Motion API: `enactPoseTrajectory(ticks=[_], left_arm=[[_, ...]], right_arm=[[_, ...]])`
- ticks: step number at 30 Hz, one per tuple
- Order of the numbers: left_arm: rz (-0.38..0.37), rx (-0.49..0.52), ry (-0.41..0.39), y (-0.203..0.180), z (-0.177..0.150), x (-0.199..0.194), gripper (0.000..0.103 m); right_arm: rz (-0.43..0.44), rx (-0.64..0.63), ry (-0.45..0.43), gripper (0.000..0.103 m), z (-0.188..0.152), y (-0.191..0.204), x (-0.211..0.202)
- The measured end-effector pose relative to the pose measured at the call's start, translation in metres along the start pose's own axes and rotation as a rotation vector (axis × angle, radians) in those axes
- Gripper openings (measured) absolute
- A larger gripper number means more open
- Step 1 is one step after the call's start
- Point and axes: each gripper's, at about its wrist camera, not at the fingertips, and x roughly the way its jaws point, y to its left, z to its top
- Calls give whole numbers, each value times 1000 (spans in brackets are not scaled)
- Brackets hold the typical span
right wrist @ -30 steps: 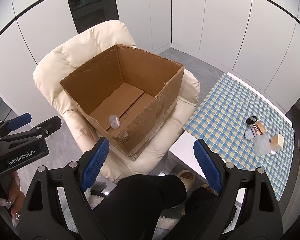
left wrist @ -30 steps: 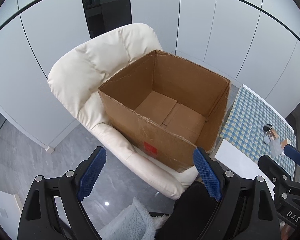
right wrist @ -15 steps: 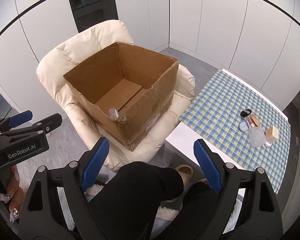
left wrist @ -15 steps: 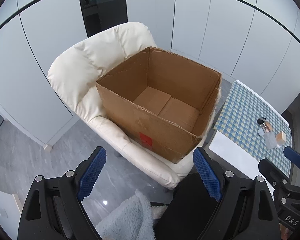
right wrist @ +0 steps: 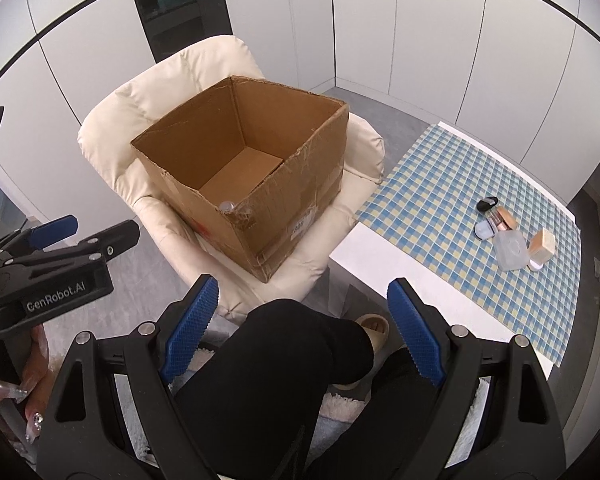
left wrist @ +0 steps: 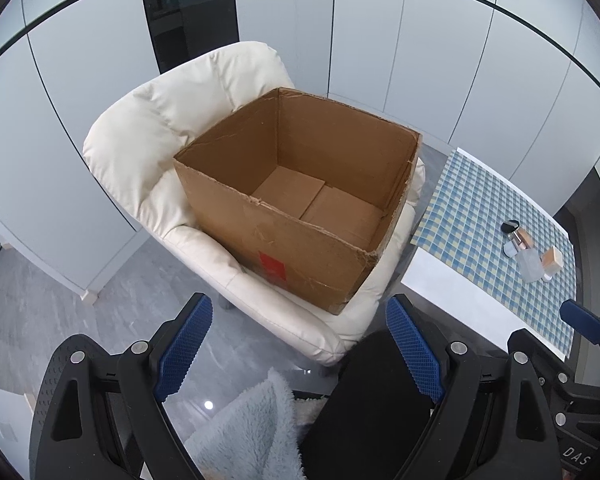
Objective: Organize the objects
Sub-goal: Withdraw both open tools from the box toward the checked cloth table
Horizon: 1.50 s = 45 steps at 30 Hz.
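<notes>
We hold both grippers above our lap, angled down toward the open cardboard box [left wrist: 300, 208] that sits on the seat of a cream armchair [left wrist: 160, 132]. Our left gripper [left wrist: 300, 344] has its blue-padded fingers spread wide with nothing between them, and our right gripper [right wrist: 300, 328] is the same, jaws wide and empty; each one shows at the edge of the other's view. Inside the box we can just make out a small clear bottle [right wrist: 228, 205] at the near wall, seen only from the right wrist view; the rest of the box floor that we can see is bare cardboard flaps. To the right of the chair stands a white table [right wrist: 384, 256] with a blue and yellow checked cloth [right wrist: 440, 184] over it, and near its far right end lies a little cluster of cosmetics, touching or nearly so: a black-capped item [right wrist: 487, 202], a small round compact [right wrist: 485, 232], a frosted clear case [right wrist: 511, 250] and a tan square jar [right wrist: 542, 244]. Our dark trouser leg [right wrist: 284, 360] and a beige slipper [right wrist: 374, 326] fill the space below the right gripper, and a pale blue fluffy rug [left wrist: 248, 432] lies under the left one
</notes>
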Motion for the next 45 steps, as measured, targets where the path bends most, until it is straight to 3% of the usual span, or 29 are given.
enactPoseTrajectory(ticks=[23,45], left_arm=[[-12,69,20,-29,5,13,89],[-77,215,47,-102,2,23,89]], right_arm=[[-11,68,24,89,-7,-27,13],[-90,190,26,89,-28,-88,4]])
